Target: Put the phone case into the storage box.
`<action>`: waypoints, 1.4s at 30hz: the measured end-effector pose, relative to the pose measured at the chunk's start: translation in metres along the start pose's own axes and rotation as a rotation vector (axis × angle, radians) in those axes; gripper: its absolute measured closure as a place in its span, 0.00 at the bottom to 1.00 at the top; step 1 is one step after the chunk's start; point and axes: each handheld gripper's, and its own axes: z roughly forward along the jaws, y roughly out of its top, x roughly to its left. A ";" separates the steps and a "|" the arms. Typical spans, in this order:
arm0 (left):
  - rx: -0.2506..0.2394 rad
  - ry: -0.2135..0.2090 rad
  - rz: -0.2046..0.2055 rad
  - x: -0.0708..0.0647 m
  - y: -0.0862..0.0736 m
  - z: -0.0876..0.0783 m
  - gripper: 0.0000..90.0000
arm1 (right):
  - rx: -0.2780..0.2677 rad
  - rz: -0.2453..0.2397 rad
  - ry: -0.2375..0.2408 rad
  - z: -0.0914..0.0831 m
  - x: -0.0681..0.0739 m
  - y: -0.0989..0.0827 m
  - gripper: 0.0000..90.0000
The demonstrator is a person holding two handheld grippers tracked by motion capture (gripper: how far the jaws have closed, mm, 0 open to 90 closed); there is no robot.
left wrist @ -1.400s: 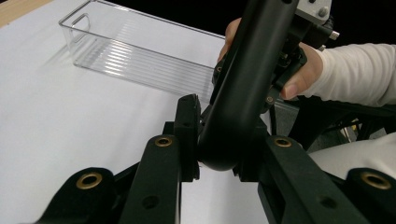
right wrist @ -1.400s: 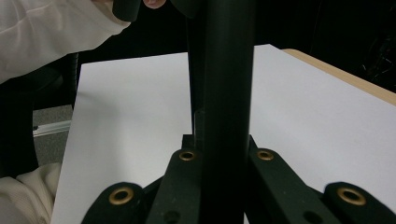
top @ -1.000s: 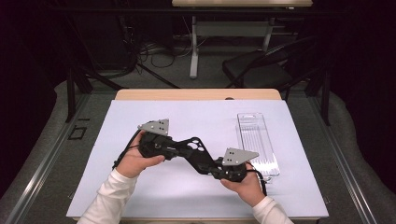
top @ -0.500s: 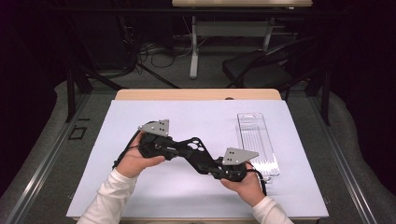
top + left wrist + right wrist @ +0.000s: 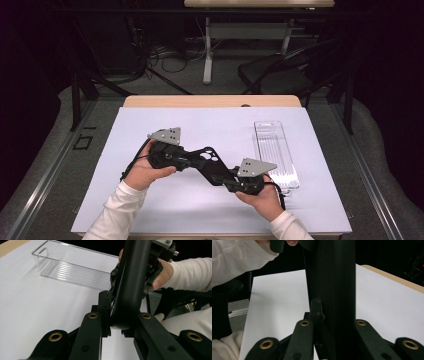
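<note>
The black left gripper (image 5: 219, 171) is being clamped narrowly on a jaw of the black right gripper (image 5: 201, 158). The right's own jaws, just opening around the left's, are being loosened, so a slip apart is being risked.

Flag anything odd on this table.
The left gripper is clamped on the right gripper, whose jaws have just been opening and straddle it in turn. They grip each other, while the clear tray lies untouched.

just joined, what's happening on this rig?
A person holds a black two-jaw claw in each hand over the white-covered table, tips interlocked. The left claw is shut on a black arm of the right claw, whose own jaws straddle the left one's arm and have just been opening. A clear ribbed plastic tray lies untouched beside the right hand.
</note>
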 end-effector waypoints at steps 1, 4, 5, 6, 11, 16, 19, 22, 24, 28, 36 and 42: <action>0.002 0.008 -0.013 0.001 0.000 -0.001 0.90 | -0.003 0.001 -0.004 0.000 0.000 0.000 0.83; 0.009 0.012 -0.025 0.002 0.000 -0.002 0.90 | -0.006 -0.002 -0.015 0.000 0.000 0.000 0.80; 0.012 0.015 -0.029 0.002 -0.001 -0.002 0.90 | -0.005 -0.004 -0.020 0.000 0.000 0.001 0.78; 0.012 0.015 -0.029 0.002 -0.001 -0.002 0.90 | -0.005 -0.004 -0.020 0.000 0.000 0.001 0.78; 0.023 0.033 -0.058 0.003 -0.001 -0.002 0.90 | -0.007 -0.010 -0.039 0.000 0.001 0.001 0.70; 0.042 0.063 -0.089 0.003 -0.001 -0.004 0.90 | -0.015 -0.011 -0.065 -0.001 0.001 0.003 0.64; 0.057 0.083 -0.123 0.004 -0.001 -0.006 0.90 | -0.022 -0.017 -0.081 -0.002 0.001 0.004 0.61; 0.073 0.097 -0.142 0.004 0.000 -0.006 0.90 | -0.015 -0.027 -0.085 -0.002 0.003 0.005 0.61; 0.086 0.101 -0.153 0.004 0.000 -0.006 0.90 | -0.012 -0.036 -0.091 -0.002 0.004 0.006 0.60; 0.105 0.112 -0.170 0.004 0.000 -0.006 0.90 | -0.012 -0.036 -0.095 -0.003 0.005 0.008 0.59; 0.135 0.089 -0.252 0.008 -0.001 -0.005 0.90 | -0.010 -0.050 -0.100 -0.006 0.007 0.012 0.58; 0.135 0.099 -0.281 0.011 -0.003 -0.007 0.90 | -0.001 -0.069 -0.110 -0.006 0.007 0.013 0.56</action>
